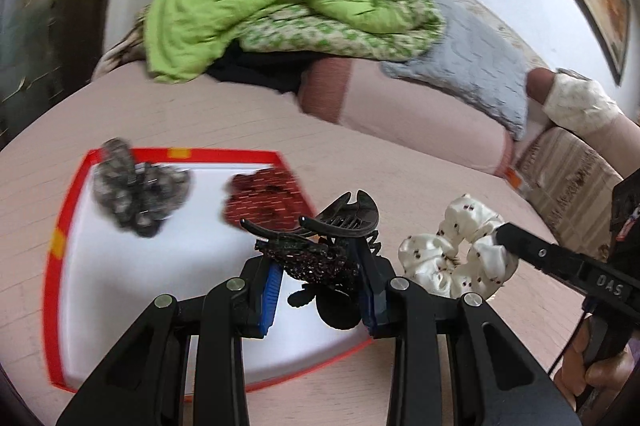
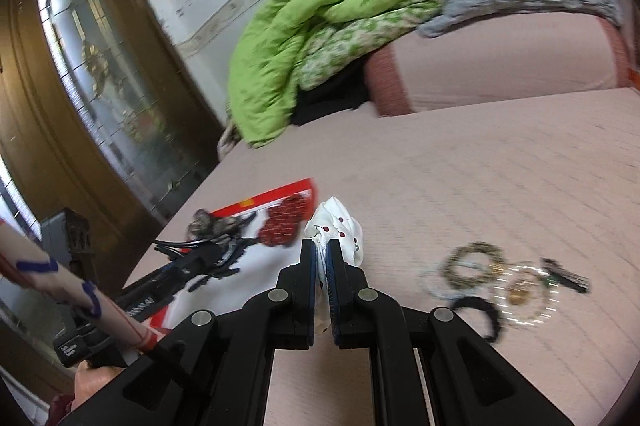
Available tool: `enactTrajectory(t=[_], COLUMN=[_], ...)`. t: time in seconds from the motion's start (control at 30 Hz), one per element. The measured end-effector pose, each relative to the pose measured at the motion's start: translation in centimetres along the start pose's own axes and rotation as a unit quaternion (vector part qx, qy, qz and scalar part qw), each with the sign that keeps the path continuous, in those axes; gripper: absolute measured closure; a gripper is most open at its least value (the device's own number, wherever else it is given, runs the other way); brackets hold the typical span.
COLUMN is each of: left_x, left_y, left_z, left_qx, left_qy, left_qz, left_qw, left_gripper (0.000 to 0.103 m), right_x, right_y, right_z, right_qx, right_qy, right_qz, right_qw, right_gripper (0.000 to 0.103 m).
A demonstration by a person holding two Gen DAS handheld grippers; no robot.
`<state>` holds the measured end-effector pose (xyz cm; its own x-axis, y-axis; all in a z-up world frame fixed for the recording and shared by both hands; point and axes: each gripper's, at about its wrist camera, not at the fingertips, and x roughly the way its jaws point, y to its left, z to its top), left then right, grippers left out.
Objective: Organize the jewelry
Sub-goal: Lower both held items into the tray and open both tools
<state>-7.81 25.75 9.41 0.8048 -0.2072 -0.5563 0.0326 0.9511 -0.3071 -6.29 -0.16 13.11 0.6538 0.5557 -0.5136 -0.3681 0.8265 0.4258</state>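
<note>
We're over a pink bed (image 1: 224, 122) w/ both grippers. Our left gripper (image 1: 320, 278) has its fingers clamped on a black hair claw clip (image 1: 344, 222) plus a dark beaded piece (image 1: 316, 260) bunched against it; the load hangs above the near right corner of the red-rimmed tray (image 1: 54, 266). In the tray's white base we see a grey patterned scrunchie (image 1: 136, 194) at approx 10 o'clock from the clip and a red patterned scrunchie (image 1: 264, 200) at 11 o'clock, just beside it in the picture. Both look blurred.

Our right gripper (image 2: 322, 278) has its fingers closed tight on a white spotted scrunchie (image 2: 340, 230), held just off the tray's right edge; in the left wrist view the same scrunchie (image 1: 460, 250) sits at 3 o'clock from the clip, near it but apart.

On the bed at approx 3 o'clock from the right fingers lies a loose heap: a dark beaded bracelet (image 2: 474, 264), a pale bead ring (image 2: 524, 296), a black band (image 2: 478, 310) & a small dark piece (image 2: 566, 274), touching or overlapping – too blurred to tell which.

At 12 o'clock, far back: green quilt (image 1: 256, 2), grey pillow (image 1: 472, 66). Wooden door (image 2: 80, 74) at 9 o'clock in the right wrist view.
</note>
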Motion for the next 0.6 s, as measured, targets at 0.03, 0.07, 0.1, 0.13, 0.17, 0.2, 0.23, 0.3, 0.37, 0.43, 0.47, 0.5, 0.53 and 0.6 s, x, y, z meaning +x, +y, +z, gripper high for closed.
enactTrajectory(t=[0.03, 0.07, 0.1, 0.13, 0.17, 0.2, 0.23, 0.3, 0.37, 0.43, 0.47, 0.5, 0.53, 0.6], left_x=[0.0, 0.1, 0.3, 0.5, 0.6, 0.8, 1.0, 1.7, 2.2, 2.8, 3.0, 3.4, 3.6, 4.1], left_y=[0.8, 1.3, 2.1, 2.9, 3.4, 4.0, 4.6, 5.9, 6.7, 7.7, 7.9, 8.4, 8.7, 9.4], left_z=[0.1, 0.1, 0.2, 0.3, 0.4, 0.5, 0.6, 0.9, 1.1, 1.2, 1.3, 1.4, 1.4, 1.6], left_qx=[-0.006, -0.011, -0.017, -0.022, -0.025, -0.029, -0.034, -0.045, -0.052, -0.059, -0.063, -0.068, -0.072, -0.080], left_qy=[0.004, 0.006, 0.010, 0.014, 0.017, 0.022, 0.024, 0.032, 0.038, 0.047, 0.050, 0.055, 0.058, 0.065], left_qz=[0.010, 0.016, 0.024, 0.033, 0.040, 0.047, 0.052, 0.063, 0.075, 0.087, 0.090, 0.094, 0.096, 0.101], left_qw=[0.9999, 0.9998, 0.9995, 0.9991, 0.9988, 0.9982, 0.9978, 0.9965, 0.9951, 0.9933, 0.9927, 0.9918, 0.9911, 0.9894], left_gripper=[0.072, 0.072, 0.072, 0.072, 0.072, 0.072, 0.072, 0.072, 0.072, 0.072, 0.072, 0.072, 0.072, 0.072], right_x=[0.5, 1.5, 2.3, 3.1, 4.0, 4.8, 5.5, 7.3, 9.0, 10.1, 10.8, 11.4, 12.0, 12.9], right_y=[0.5, 1.3, 1.8, 2.4, 2.8, 3.2, 3.7, 4.4, 4.9, 5.0, 5.0, 4.9, 4.8, 4.4], right_z=[0.1, 0.3, 0.3, 0.4, 0.5, 0.5, 0.5, 0.6, 0.7, 0.8, 0.8, 0.8, 0.9, 1.0], right_qx=[-0.002, -0.006, -0.008, -0.009, -0.010, -0.012, -0.013, -0.021, -0.022, -0.021, -0.022, -0.021, -0.020, -0.017], right_qy=[0.002, 0.008, 0.013, 0.018, 0.024, 0.029, 0.034, 0.044, 0.053, 0.059, 0.063, 0.067, 0.071, 0.078], right_qz=[0.006, 0.018, 0.026, 0.033, 0.040, 0.045, 0.050, 0.054, 0.057, 0.056, 0.054, 0.051, 0.049, 0.046], right_qw=[1.000, 1.000, 1.000, 0.999, 0.999, 0.998, 0.998, 0.997, 0.997, 0.996, 0.996, 0.996, 0.996, 0.996], right_gripper=[0.096, 0.096, 0.096, 0.095, 0.095, 0.095, 0.095, 0.095, 0.095, 0.095, 0.095, 0.095, 0.095, 0.095])
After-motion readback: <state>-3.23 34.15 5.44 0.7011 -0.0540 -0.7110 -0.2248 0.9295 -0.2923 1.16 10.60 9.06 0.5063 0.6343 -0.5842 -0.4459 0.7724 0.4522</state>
